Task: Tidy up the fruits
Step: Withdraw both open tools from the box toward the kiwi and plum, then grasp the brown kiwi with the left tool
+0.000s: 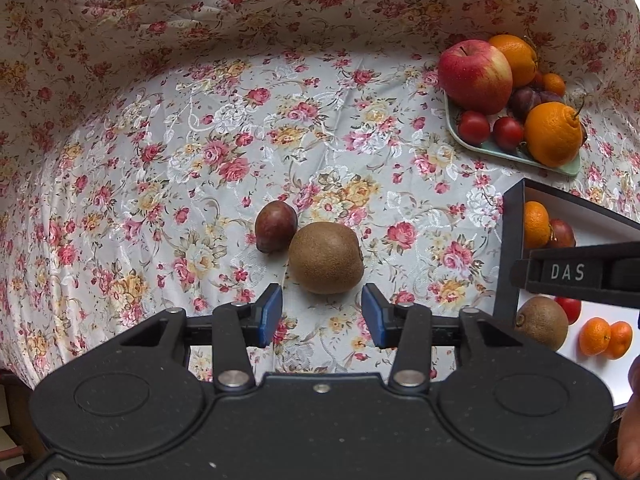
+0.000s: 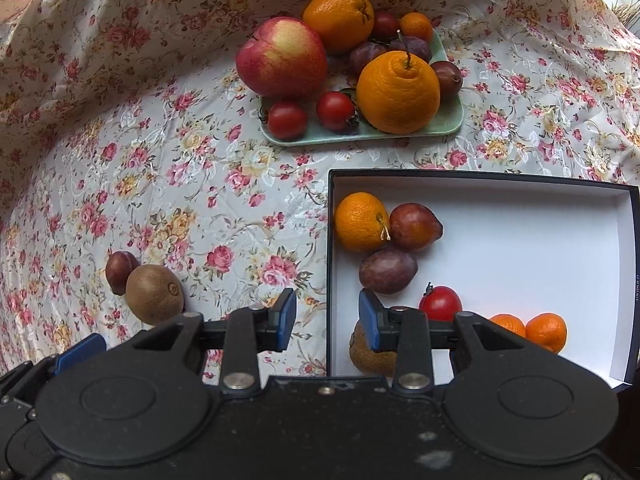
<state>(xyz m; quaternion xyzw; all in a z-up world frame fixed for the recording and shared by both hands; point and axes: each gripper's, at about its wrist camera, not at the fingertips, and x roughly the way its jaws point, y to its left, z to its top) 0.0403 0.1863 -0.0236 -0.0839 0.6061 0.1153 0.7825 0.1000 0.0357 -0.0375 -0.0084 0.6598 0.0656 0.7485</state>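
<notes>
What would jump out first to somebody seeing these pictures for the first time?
Probably the big red apple and knobbly orange piled with other fruit on the pale green tray at the back of the flowered tablecloth. Next, the white-lined box holding fruit along its left and near sides, and a kiwi touching a plum on the cloth.

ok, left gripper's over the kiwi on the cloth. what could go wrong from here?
1. The plum sits against the kiwi; closing the open left gripper could nudge it into a roll across the tablecloth.
2. The right gripper hangs open, empty, over the near-left wall of the box, close to the left gripper's path there, so they might clash.
3. The kiwi is round and may slip from the pads.
</notes>
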